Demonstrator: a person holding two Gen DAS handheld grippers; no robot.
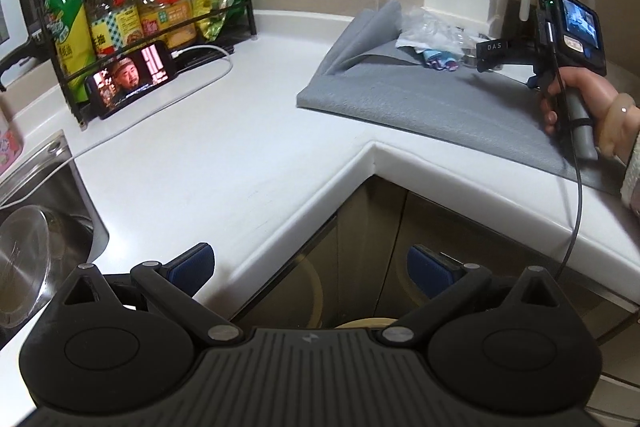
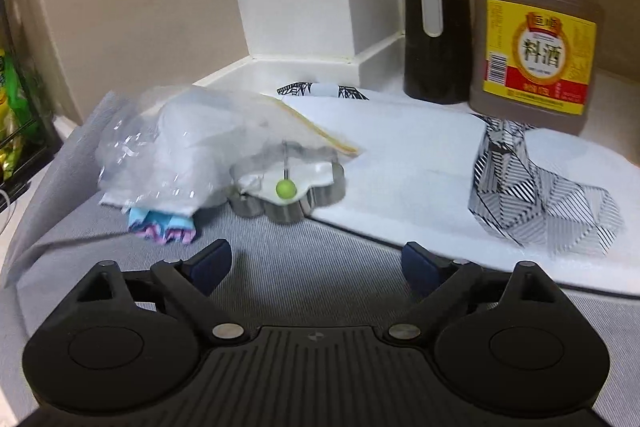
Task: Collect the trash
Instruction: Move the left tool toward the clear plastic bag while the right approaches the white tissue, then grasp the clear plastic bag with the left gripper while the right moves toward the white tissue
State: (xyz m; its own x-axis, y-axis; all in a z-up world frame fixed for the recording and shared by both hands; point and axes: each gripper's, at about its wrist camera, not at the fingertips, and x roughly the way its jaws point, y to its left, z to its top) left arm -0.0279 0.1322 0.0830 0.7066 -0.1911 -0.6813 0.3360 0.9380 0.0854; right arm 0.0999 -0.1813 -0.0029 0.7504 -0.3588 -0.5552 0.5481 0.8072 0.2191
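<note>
My right gripper [image 2: 316,261] is hovering over the grey mat [image 2: 320,283], jaws apart and empty. The clear plastic bag [image 2: 180,143] is lying ahead, touching a metal cutter [image 2: 288,187] (green knob). My left gripper [image 1: 310,267] is hanging wide open too.

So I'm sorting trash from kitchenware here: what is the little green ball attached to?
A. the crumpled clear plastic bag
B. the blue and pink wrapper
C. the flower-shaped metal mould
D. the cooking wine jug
C: in the right wrist view the green ball tops a thin pin rising inside the flower-shaped metal mould, beside the crumpled clear plastic bag.
</note>
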